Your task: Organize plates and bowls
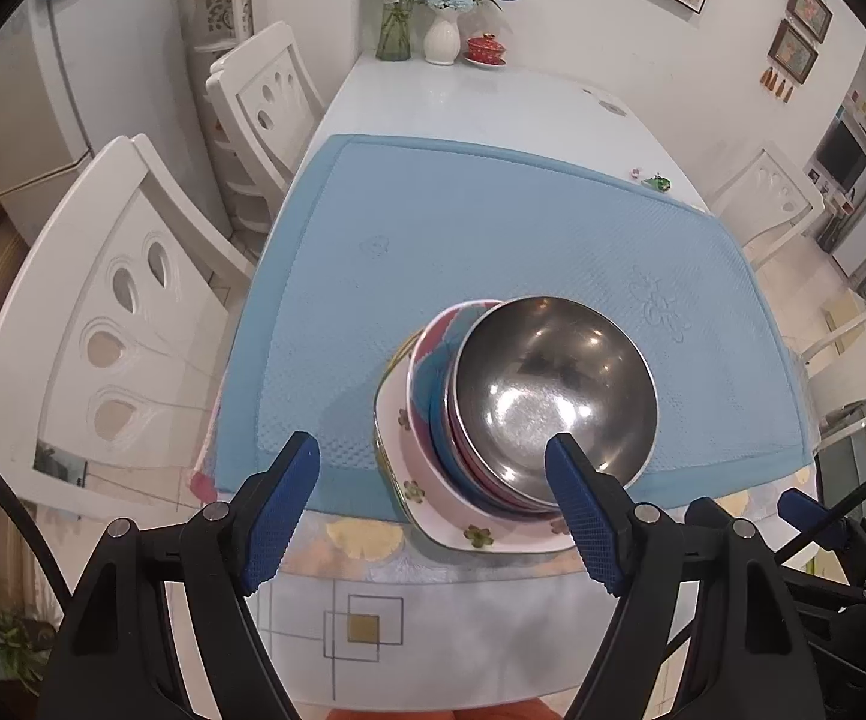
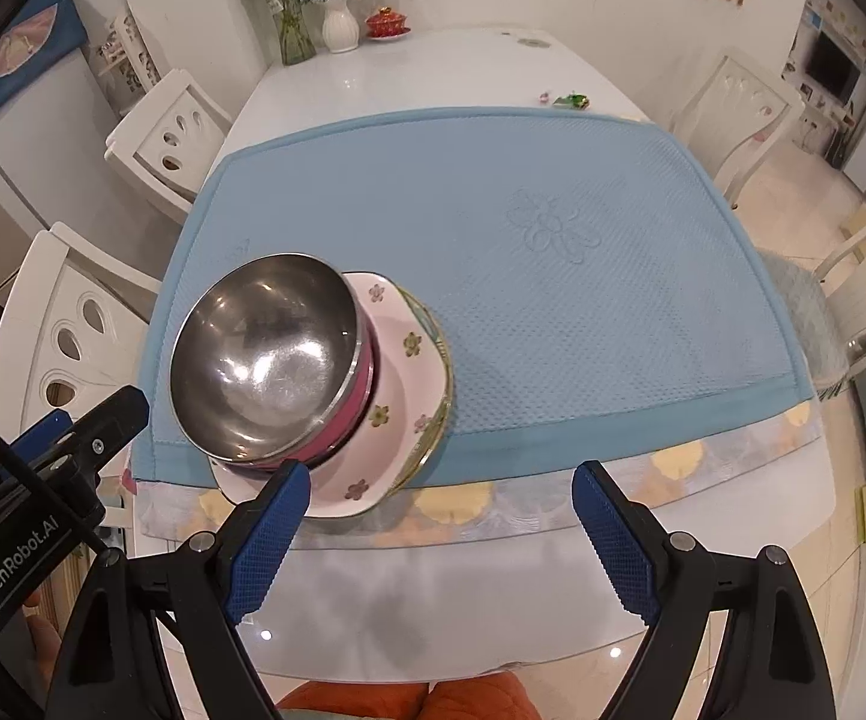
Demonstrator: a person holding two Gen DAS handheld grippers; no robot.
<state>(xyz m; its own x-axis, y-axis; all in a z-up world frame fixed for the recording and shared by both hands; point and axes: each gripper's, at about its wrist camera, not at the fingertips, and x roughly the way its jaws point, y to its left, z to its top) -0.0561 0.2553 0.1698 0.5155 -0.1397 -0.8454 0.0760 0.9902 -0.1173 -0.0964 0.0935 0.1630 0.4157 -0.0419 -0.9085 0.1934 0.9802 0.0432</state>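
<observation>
A shiny round steel bowl tops nested pink and blue bowls on a square pink flowered plate, at the near edge of a blue textured mat. The left tongs gape wide near the stack, holding nothing.

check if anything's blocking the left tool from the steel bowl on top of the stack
Nothing visible does. The steel bowl sits topmost on the stack, and the open left tool faces it with only bare blue mat nearby.

Both wrist views look down, close, over table's near edge (sharing bowl stack).
</observation>
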